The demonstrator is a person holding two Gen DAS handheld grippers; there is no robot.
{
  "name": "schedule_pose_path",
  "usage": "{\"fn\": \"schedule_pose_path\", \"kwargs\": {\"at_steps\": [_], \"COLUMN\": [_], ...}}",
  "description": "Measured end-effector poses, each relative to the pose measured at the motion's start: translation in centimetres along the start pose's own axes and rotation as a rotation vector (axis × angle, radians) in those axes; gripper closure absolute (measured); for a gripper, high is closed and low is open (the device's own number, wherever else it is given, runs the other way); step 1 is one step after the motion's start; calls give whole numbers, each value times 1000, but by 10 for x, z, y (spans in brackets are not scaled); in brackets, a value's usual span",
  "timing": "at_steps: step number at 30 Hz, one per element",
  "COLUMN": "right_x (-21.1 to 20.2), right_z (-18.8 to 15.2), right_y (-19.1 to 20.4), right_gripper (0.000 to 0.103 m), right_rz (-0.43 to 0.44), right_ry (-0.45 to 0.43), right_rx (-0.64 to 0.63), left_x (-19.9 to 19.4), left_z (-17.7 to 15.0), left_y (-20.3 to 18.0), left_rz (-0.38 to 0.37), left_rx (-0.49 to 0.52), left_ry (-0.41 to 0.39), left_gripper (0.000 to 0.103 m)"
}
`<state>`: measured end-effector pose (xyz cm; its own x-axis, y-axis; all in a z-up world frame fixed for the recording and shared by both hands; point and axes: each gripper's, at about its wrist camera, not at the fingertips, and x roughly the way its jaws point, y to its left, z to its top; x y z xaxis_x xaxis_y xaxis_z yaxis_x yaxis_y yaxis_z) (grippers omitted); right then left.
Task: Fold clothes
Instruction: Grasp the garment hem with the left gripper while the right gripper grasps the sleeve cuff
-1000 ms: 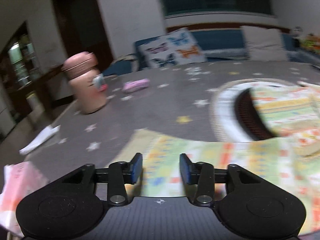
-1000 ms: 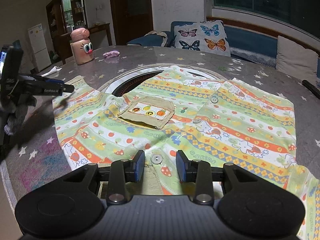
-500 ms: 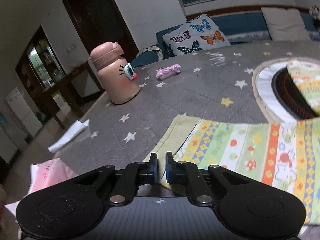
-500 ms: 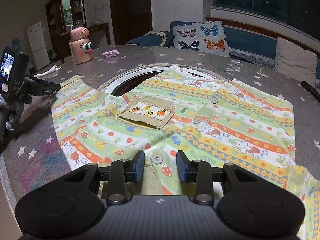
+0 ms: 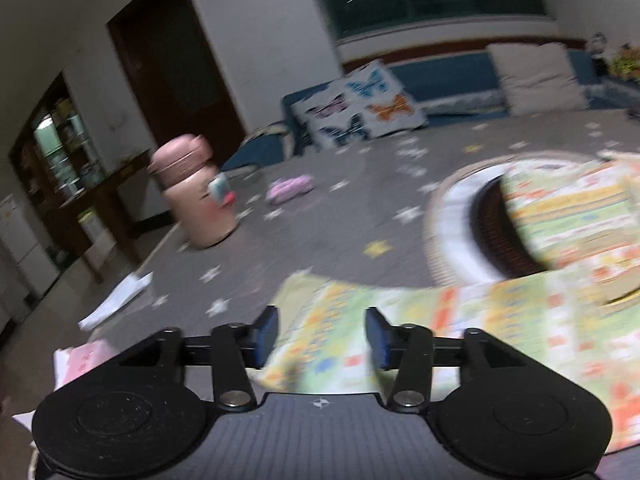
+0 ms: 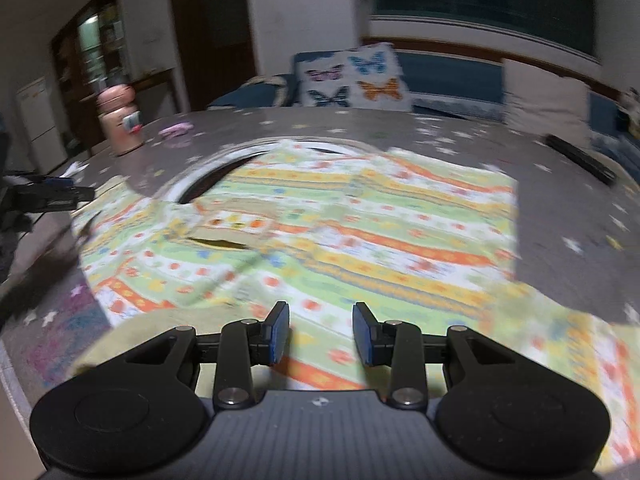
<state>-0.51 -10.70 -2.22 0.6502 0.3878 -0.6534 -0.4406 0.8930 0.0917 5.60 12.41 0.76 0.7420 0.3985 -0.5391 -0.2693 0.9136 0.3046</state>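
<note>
A child's shirt [image 6: 340, 240] with green, orange and yellow stripes lies spread on the grey star-patterned table [image 6: 560, 184]. Both views are blurred by motion. My right gripper [image 6: 321, 334] is open, with the shirt's near hem between and under its fingers. My left gripper [image 5: 320, 336] is open over the shirt's left sleeve [image 5: 360, 320], near the sleeve end. The left gripper also shows at the far left of the right wrist view [image 6: 52, 198].
A pink bottle with a face [image 5: 192, 196] and a small pink item [image 5: 290, 188] stand at the table's far left. White paper [image 5: 116, 300] and a pink packet [image 5: 84, 364] lie near the left edge. A round inset ring [image 5: 452, 224] lies under the shirt. A dark bar [image 6: 580, 158] lies far right.
My left gripper, nearly shut half a second ago, has opened wide over the sleeve end. My right gripper has moved forward and to the right over the hem, still open.
</note>
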Motion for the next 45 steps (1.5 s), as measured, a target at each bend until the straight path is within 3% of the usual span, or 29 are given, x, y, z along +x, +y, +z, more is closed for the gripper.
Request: {"fn": "schedule_pose_path", "kwargs": {"at_steps": [6, 12, 16, 22, 27, 29, 33, 45], "right_x": [-25, -41, -43, -36, -47, -55, -72, -88], "right_z": [-19, -23, -26, -47, -50, -48, -44, -63], "right_y": [-33, -9, 14, 44, 44, 36, 5, -131], "right_gripper": [67, 55, 53, 50, 49, 48, 48, 50], "right_rz": [-71, -24, 40, 63, 48, 43, -38, -488], "right_ry": [3, -32, -47, -8, -35, -53, -101, -115], "right_rx": [107, 26, -37, -170, -163, -132, -41, 232], "left_x": [-36, -80, -107, -111, -116, -119, -121, -119], "left_z": [7, -11, -34, -59, -53, -46, -30, -11], "left_y": [-57, -115, -136, -152, -149, -144, -139, -158], "left_rz": [-189, -350, -374, -375, -377, -377, -393, -422], "left_rx": [78, 238, 358, 453, 446, 419, 356, 279], "left_ry": [-75, -165, -249, -269, -301, -319, -329, -304], "left_gripper": [32, 24, 22, 21, 21, 15, 9, 0]}}
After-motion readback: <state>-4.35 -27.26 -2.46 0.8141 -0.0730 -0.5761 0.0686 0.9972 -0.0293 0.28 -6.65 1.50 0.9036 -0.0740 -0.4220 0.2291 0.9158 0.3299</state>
